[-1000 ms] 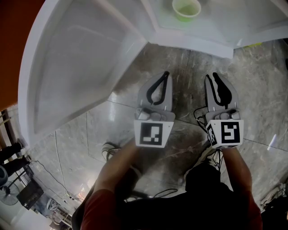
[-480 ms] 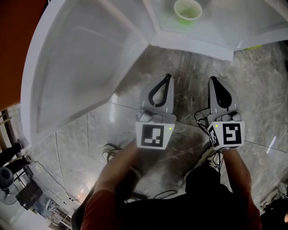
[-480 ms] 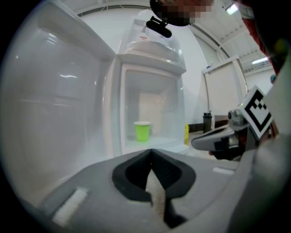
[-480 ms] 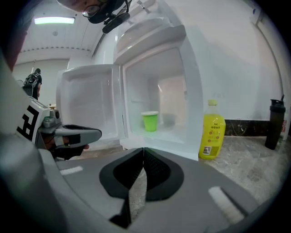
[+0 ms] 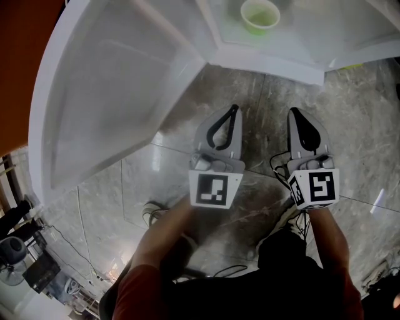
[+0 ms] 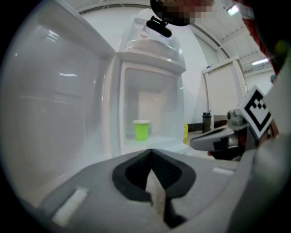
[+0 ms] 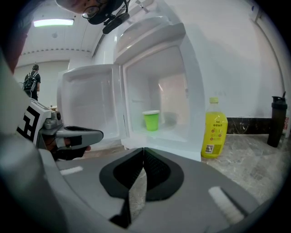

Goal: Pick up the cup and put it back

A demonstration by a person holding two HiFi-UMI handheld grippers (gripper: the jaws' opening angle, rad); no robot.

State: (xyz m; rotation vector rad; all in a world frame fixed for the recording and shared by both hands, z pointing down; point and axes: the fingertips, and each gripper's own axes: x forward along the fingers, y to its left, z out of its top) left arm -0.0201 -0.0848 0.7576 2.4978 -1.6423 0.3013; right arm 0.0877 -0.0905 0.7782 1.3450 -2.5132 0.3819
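The fridge door (image 5: pixel 106 87) is standing swung open at the far left. Just right of it, the left gripper (image 5: pixel 233 110) is hovering over the marble floor (image 5: pixel 356 125), its jaws resting together with nothing between them. Farther off, the green cup (image 5: pixel 260 15) is sitting upright on the shelf inside the open fridge (image 5: pixel 269 59), well apart from both grippers. The right gripper (image 5: pixel 294 112) is hanging beside the left one, likewise pinched closed on nothing. To the right of the fridge, a yellow bottle (image 7: pixel 213 129) is standing on the floor.

As I judge it, the pick-up is only being lined up, with neither gripper reaching for the cup yet. The next move is calling for one gripper to spread its jaws, travel forward into the compartment and close around the cup's wall. It should do so gently enough not to crush the cup, while keeping clear of the door edge and the shelf lip.
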